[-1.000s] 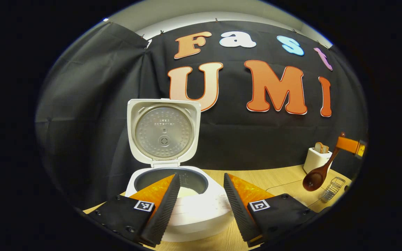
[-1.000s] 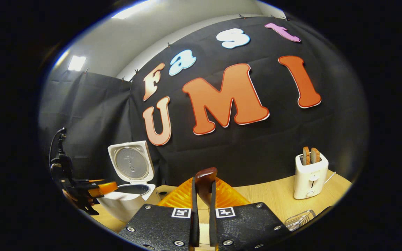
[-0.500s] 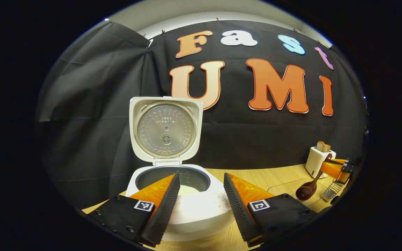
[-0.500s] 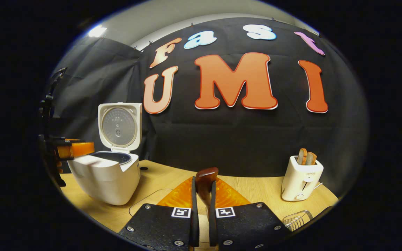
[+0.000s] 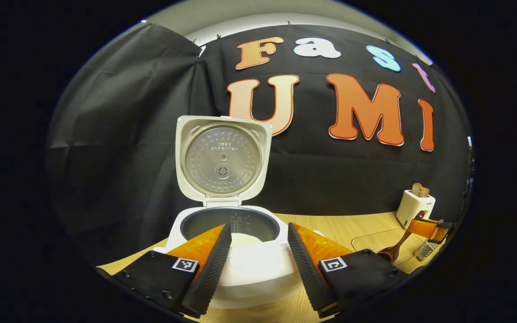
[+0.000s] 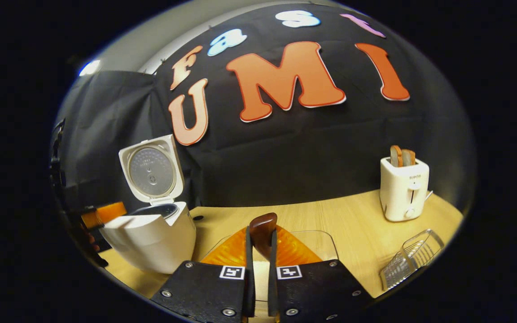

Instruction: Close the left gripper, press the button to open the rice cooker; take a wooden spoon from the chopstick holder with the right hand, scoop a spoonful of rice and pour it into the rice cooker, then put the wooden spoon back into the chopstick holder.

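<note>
The white rice cooker (image 5: 240,269) stands open with its lid (image 5: 222,159) upright and white rice (image 5: 243,238) in its pot. My left gripper (image 5: 259,229) is open in front of it, one finger on each side of the pot's mouth and nothing between them. My right gripper (image 6: 260,233) is shut on the handle of the dark wooden spoon (image 6: 263,226). In the left gripper view the right gripper (image 5: 429,228) holds the spoon (image 5: 395,250) tilted down over a clear container (image 5: 375,237). The wire chopstick holder (image 6: 409,259) lies at the right.
A white toaster (image 6: 404,186) with bread slices stands at the back right of the wooden table (image 6: 357,224). The clear container (image 6: 312,237) sits just ahead of my right gripper. The cooker (image 6: 151,233) is to its left, with the left gripper (image 6: 103,213) beside it.
My right gripper has come down with the spoon, from high in the air to low over the clear container. The left gripper stays open in front of the cooker, shifted only slightly.
</note>
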`<state>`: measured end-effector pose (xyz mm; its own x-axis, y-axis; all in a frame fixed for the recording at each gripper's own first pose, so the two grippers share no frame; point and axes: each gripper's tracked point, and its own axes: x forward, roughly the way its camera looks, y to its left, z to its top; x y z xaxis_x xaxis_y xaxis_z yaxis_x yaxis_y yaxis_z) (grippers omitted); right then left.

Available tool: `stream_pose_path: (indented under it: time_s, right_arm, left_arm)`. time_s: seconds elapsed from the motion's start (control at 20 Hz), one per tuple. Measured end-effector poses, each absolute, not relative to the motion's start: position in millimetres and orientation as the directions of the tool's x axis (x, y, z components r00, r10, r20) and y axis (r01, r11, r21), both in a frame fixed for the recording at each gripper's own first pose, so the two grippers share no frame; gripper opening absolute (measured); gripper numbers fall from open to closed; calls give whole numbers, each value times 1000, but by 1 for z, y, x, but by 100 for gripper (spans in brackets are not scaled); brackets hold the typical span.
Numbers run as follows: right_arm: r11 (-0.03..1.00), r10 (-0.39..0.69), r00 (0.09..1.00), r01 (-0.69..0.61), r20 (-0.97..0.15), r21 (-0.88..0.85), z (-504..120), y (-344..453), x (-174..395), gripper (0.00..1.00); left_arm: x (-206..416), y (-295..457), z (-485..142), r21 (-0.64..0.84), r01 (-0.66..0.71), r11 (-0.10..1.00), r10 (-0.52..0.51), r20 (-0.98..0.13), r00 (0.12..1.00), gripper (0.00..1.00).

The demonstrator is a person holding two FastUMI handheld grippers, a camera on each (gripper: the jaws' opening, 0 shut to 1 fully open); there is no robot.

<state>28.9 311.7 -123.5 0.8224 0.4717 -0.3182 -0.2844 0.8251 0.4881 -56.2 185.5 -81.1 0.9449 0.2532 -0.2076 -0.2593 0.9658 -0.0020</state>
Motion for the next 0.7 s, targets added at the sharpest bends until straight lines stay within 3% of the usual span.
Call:
stream_pose_path:
  time_s: [0.25, 0.7]
  right_arm:
    - [714, 515, 786, -174, -342, 678, -128, 322, 34, 12]
    - [557, 542, 753, 11, -373, 831, -154, 308, 48, 12]
  left_arm:
    - [-57, 190, -87, -13, -269, 963, 260, -225, 939, 83]
    - [-63, 197, -83, -22, -287, 958, 277, -210, 938, 83]
